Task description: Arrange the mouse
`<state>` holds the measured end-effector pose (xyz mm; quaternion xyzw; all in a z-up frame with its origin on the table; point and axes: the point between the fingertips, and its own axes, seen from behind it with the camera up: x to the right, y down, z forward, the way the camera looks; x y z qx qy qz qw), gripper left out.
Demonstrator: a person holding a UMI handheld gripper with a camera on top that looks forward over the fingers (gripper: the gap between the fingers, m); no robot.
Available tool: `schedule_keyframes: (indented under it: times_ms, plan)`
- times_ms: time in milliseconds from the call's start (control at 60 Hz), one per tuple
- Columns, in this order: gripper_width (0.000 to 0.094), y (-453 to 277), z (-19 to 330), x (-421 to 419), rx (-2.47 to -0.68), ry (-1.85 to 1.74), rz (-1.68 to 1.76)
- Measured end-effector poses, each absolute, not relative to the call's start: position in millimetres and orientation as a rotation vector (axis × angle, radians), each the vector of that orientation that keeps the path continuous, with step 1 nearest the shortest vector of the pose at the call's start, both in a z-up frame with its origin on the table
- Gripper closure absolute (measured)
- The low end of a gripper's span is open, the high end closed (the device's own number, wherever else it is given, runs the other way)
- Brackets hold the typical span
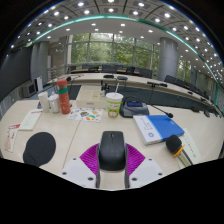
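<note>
The gripper (pixel 112 165) seemingly pinched the black mouse (pixel 112 150) between its fingers; a loose hold could drop it onto the desk (pixel 60 135).

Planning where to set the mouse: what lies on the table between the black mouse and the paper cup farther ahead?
In the gripper view, bare white table separates the black computer mouse from the pale paper cup.

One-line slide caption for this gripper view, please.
Black mouse between the gripper fingers on a cluttered table, blue book beyond.
</note>
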<state>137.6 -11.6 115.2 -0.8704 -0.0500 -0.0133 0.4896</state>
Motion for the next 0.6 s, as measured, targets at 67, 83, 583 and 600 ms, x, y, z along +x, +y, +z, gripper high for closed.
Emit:
schedule_keyframes:
  times_ms: [67, 83, 583, 600]
  plan:
    - [0.0616, -8.8, 147.1, 100.3, -2.08, -0.124, -0.036]
    - [0.0616, -8.6, 153.6, 89.8, -2.074, -0.123, -0.033]
    - [0.0616, -4.6, 39.4, -201.4, -2.228, -0.237, 0.113]
    - [0.0615, -6.5, 33.3, -204.9, -2.232, -0.24, 0.11]
